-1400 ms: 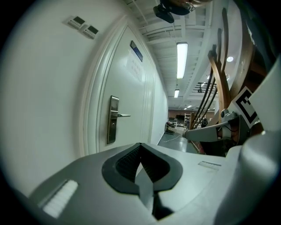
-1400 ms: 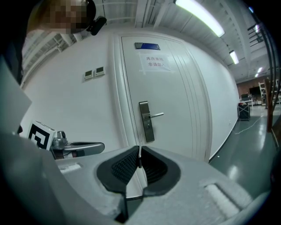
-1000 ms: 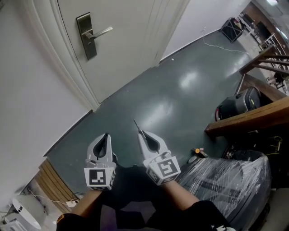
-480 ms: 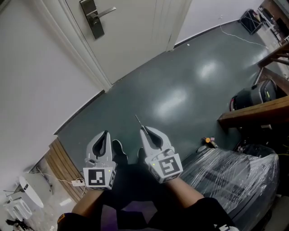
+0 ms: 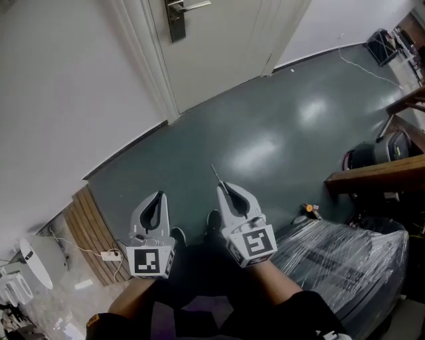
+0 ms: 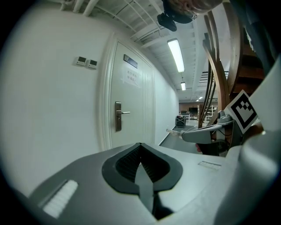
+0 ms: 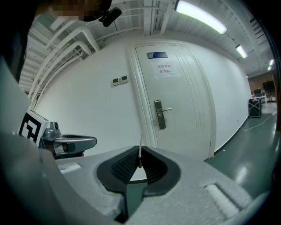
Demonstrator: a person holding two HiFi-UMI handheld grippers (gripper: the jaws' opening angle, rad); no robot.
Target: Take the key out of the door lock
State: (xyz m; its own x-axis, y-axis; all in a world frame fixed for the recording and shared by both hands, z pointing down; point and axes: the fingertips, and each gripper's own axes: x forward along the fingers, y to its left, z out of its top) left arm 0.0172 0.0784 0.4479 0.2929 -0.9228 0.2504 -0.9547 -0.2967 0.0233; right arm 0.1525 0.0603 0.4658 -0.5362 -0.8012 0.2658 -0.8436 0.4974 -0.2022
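Note:
The white door's metal lock plate [image 5: 176,16] with its lever handle [image 5: 194,5] is at the top edge of the head view, far from both grippers. My right gripper [image 5: 226,188] is shut on a thin metal key [image 5: 218,175] that sticks out past its tips over the dark floor. The key's blade [image 7: 140,154] shows edge-on between the right pads, with the lock plate [image 7: 160,114] well beyond it. My left gripper [image 5: 157,196] hangs beside it with its tips together and nothing in them. From the left gripper [image 6: 140,145], the lock plate [image 6: 118,116] is distant.
A plastic-wrapped bundle [image 5: 345,255] lies at the lower right, under a wooden beam [image 5: 378,174]. Wooden slats [image 5: 89,229] and a power strip [image 5: 107,255] lie at the lower left by the wall. A black bag [image 5: 375,151] stands at the right. The person's shoes [image 5: 212,222] show below the grippers.
The door and its lock plate have slid up and right to the top edge of the head view. Both grippers stay side by side, the key still in the right one.

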